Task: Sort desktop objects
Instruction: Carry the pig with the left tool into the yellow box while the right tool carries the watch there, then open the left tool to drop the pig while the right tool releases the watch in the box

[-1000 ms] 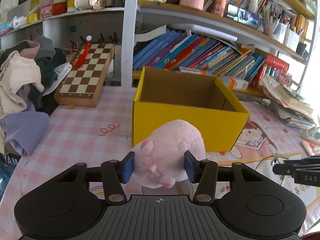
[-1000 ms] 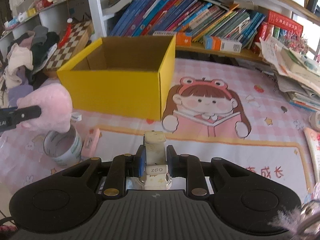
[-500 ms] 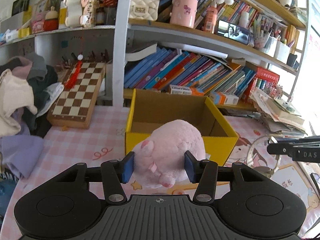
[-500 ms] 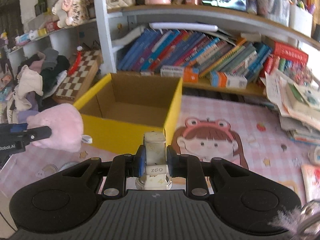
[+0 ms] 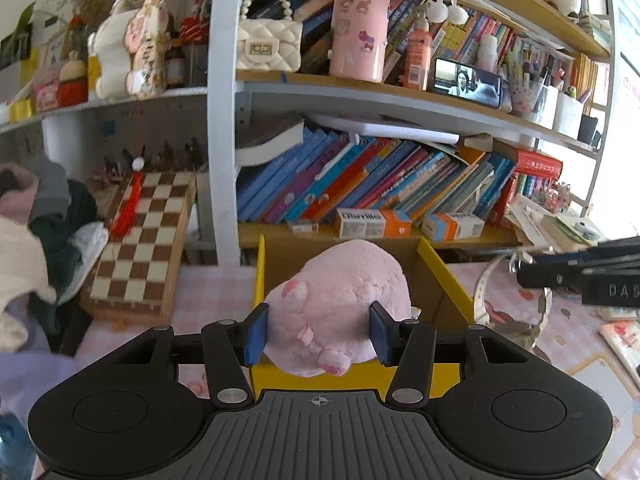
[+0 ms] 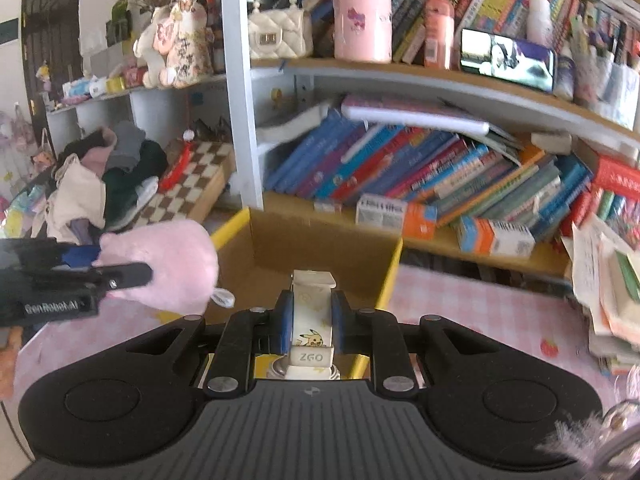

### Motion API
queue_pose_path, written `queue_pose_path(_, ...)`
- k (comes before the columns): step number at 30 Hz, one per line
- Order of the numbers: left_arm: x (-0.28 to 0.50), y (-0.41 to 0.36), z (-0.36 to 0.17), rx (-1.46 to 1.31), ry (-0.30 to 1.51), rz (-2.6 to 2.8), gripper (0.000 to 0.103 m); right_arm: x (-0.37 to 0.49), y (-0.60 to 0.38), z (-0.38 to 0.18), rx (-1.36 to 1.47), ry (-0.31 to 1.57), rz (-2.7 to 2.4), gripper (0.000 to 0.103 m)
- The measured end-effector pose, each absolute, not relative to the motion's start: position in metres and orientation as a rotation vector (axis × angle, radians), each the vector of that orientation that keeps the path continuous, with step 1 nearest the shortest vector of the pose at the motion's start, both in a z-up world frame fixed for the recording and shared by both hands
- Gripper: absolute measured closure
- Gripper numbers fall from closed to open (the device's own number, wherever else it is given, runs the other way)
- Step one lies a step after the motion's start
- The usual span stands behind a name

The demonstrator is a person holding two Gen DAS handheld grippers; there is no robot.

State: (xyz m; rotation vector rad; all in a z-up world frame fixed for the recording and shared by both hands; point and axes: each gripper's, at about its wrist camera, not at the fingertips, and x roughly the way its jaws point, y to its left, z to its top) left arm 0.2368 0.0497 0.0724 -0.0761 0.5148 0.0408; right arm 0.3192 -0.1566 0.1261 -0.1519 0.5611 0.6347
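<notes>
We see the left hand-held gripper (image 5: 318, 334) clamped on a soft, rounded pink plush toy (image 5: 340, 304), its blue pads pressed into the fur on both sides. The toy hangs in the air over the front wall of an open yellow cardboard box (image 5: 444, 276), whose brown inside shows behind it. In the right wrist view the same toy (image 6: 168, 264) sits left of the box (image 6: 394, 268), held by the black fingers of the left tool.

The right hand-held gripper (image 6: 311, 322) is closed tight on a white watch strap with a small yellow cartoon print and a loop marked ZGO (image 6: 311, 336); the strap stands upright between the pads, above the box's near wall.

The box stands on the bench, covered in a pink checked cloth (image 6: 472, 312), close to its back edge under a shelf of slanting colourful books (image 5: 360, 180). A brown-and-cream wooden chessboard (image 5: 148, 240) leans at the bench's back left, beside a heap of clothes (image 6: 100, 176).
</notes>
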Motion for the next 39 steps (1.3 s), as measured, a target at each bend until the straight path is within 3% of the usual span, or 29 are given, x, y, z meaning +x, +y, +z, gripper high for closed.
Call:
queue_pose_path(8,0.283,0.050,0.062,-0.044,0.538,0.050,0.053,0.370,-0.131,0.122,-0.159,0.545,0.639,0.084)
queue_pose_path(24,0.355,0.043,-0.001,0.039,0.754,0.061,0.052,0.436,-0.080,0.045,-0.264,0.716,0.715,0.084)
queue_pose_path(39,0.372,0.030,-0.018,0.141,0.816,0.058,0.049,0.455,-0.067,0.005,-0.334,0.825,0.742,0.084)
